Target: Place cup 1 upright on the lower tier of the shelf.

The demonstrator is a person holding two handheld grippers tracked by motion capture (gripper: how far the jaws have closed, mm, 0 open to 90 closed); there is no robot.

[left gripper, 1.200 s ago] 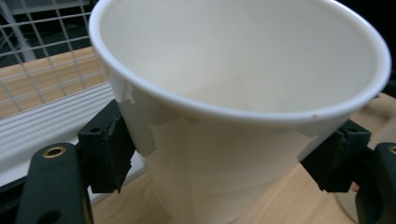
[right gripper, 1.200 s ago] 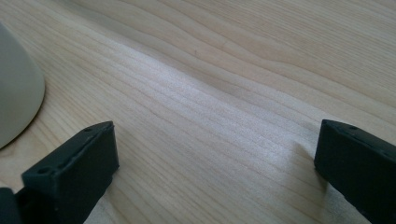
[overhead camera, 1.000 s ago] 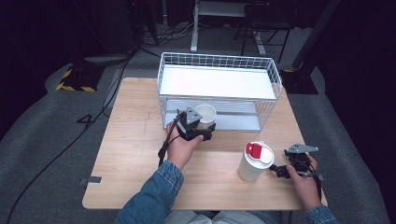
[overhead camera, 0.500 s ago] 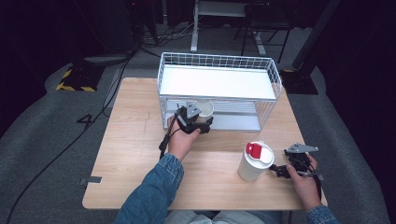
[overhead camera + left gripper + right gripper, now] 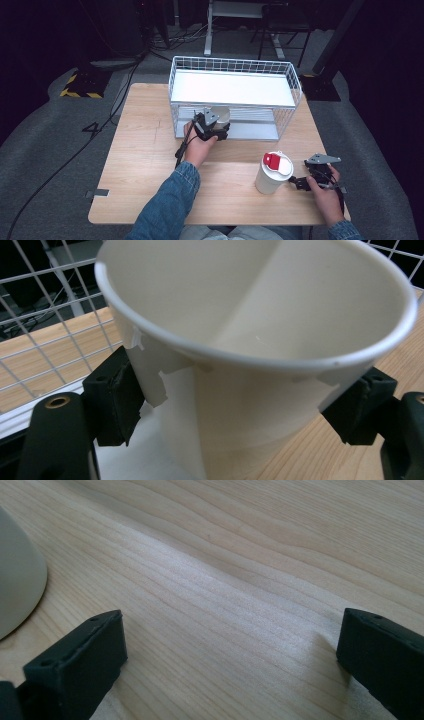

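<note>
Paper cup [image 5: 260, 340], open top, no lid, sits clamped in the left gripper [image 5: 214, 126]; pads squeeze its wall from both sides just under the rim, prob. so it stays upright w/o crushing. In the high view the cup [image 5: 220, 115] is at the front edge of the white wire basket [image 5: 235, 65], about 12 o'clock from the left hand [image 5: 197, 147], held at the open lower level; looks like it's going onto the bottom shelf. Second cup [image 5: 272, 172], red-and-white lid on, stands on the wood table [image 5: 145, 150] at approx 4 o'clock from the first, well apart. Right gripper [image 5: 300, 181] rests at that cup's 3 o'clock, just beside it, jaws spread wide, nothing between them but tabletop: likely waiting its turn.
</note>
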